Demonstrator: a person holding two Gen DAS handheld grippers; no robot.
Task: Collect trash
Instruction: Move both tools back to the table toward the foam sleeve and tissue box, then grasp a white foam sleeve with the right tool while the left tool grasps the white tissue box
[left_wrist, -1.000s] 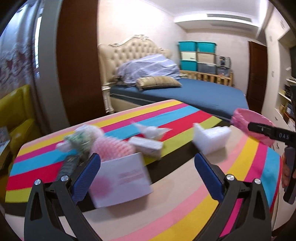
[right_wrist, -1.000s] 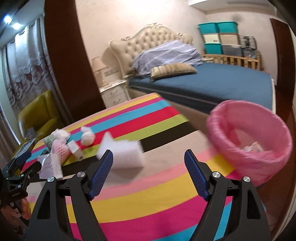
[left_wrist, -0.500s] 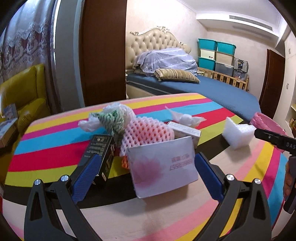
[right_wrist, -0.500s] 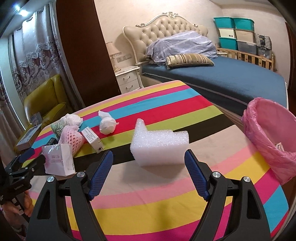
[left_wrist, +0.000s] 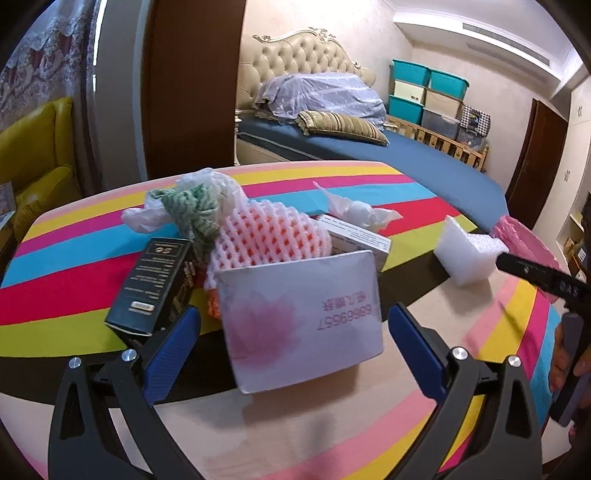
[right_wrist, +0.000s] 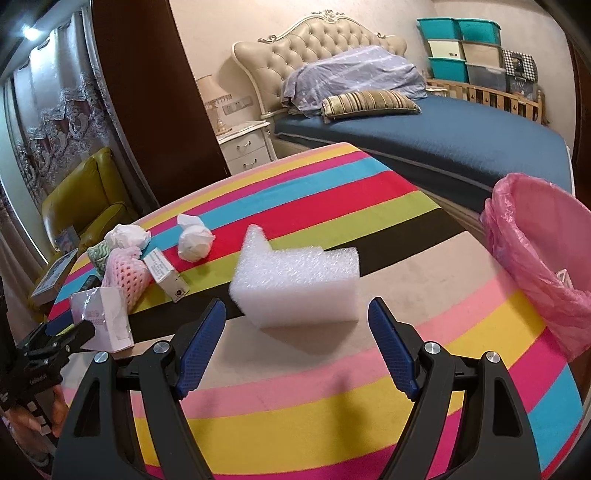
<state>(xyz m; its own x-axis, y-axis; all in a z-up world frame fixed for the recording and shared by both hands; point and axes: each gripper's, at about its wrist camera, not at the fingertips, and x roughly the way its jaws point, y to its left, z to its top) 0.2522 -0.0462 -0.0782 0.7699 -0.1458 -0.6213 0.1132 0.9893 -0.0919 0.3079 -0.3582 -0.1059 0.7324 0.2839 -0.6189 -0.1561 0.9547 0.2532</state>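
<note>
both boxes (left_wrist: 301, 314) (right_wrist: 301, 280) just ahead of spread fingers (left_wrist: 173, 347) (right_wrist: 201, 343)

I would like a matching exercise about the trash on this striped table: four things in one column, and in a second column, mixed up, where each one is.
Things:
1. white foam block
2. white box with a pink flower print
3. black box
4. pink-lined bin

Places:
A. at the table's edge, on the right in the right wrist view
B. straight ahead of the open right gripper
C. lying just left of the flower-print box in the left wrist view
D. straight ahead of the open left gripper

Pairs: 1-B, 2-D, 3-C, 4-A
</note>
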